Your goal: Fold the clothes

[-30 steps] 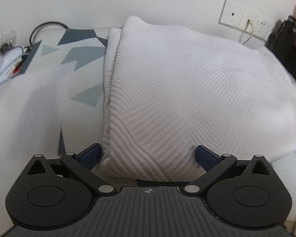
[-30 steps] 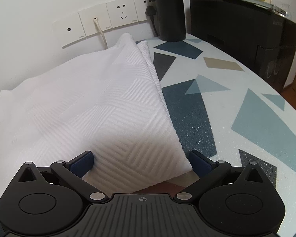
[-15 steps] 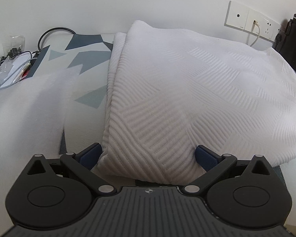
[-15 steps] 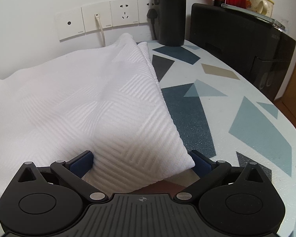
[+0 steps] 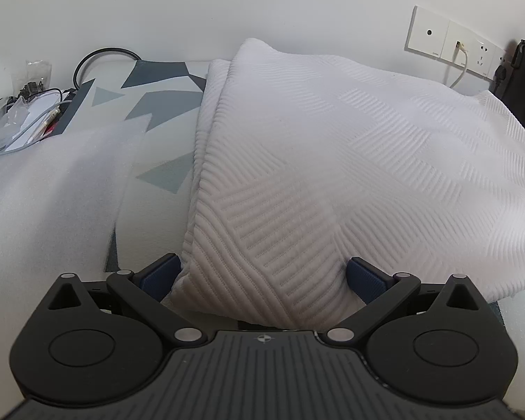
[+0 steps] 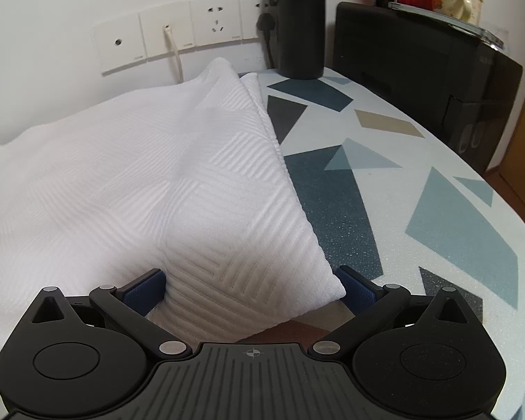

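A white textured cloth [image 5: 315, 140] lies folded in layers on the patterned table [image 5: 157, 105], reaching back towards the wall. Its near left corner rests between the blue pads of my left gripper [image 5: 262, 271], whose fingers stand wide apart and open. In the right wrist view the same cloth [image 6: 157, 175] fills the left half, and its near right corner sits between the spread fingers of my right gripper [image 6: 252, 281], also open. The cloth's underside near both grippers is hidden.
A white foam sheet [image 5: 45, 192] covers the table's left part, with cables and small clutter [image 5: 28, 112] behind it. Wall sockets [image 6: 178, 38], a black bottle [image 6: 299, 21] and a black box [image 6: 420, 70] stand at the back right. The table edge [image 6: 507, 245] curves at right.
Both views have shifted slightly, showing more of the wall and the bottle. The cloth corners remain between the spread fingers, and neither gripper has closed.
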`<act>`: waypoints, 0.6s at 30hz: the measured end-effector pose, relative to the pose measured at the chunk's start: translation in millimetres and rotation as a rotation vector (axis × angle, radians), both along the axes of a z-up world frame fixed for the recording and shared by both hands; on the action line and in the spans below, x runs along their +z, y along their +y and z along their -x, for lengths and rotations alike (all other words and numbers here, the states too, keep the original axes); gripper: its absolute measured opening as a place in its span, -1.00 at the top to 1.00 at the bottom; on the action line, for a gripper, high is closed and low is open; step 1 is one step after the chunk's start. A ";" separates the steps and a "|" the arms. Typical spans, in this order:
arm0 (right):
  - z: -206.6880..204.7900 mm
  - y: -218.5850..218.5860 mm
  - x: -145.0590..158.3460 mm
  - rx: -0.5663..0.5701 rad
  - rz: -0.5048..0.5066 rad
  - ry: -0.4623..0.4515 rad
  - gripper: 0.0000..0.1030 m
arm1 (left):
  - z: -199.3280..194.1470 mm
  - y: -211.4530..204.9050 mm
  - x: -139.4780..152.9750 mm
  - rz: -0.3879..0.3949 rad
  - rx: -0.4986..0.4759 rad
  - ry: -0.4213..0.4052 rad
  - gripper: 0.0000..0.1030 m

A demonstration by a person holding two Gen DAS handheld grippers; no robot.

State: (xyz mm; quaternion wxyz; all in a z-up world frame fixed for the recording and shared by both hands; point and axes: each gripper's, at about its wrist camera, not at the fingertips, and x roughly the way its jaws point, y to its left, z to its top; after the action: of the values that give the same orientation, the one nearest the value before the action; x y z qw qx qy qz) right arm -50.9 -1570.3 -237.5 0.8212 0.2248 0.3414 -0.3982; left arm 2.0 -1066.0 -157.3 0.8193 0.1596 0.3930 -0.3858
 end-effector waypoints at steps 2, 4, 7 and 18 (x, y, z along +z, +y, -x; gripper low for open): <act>0.0 -0.8 0.2 -0.013 -0.004 -0.006 -0.99 | 0.4 0.1 0.1 0.001 0.000 -0.002 -0.99; -1.5 -0.5 -0.1 -0.017 -0.001 0.003 -0.99 | 0.7 0.2 -0.2 0.003 -0.002 -0.006 -0.99; -2.8 0.4 -0.7 -0.015 0.006 0.013 -0.99 | 0.7 0.6 -0.6 0.006 -0.003 -0.012 -1.00; -0.7 4.4 -2.7 -0.008 0.033 0.001 -0.99 | 1.8 0.8 -1.2 0.009 -0.002 -0.018 -1.00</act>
State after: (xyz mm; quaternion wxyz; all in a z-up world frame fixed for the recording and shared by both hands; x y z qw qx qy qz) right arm -50.2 -1565.9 -240.2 0.8230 0.2122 0.3342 -0.4073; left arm 0.2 -1065.3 -158.5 0.8231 0.1599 0.3838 -0.3868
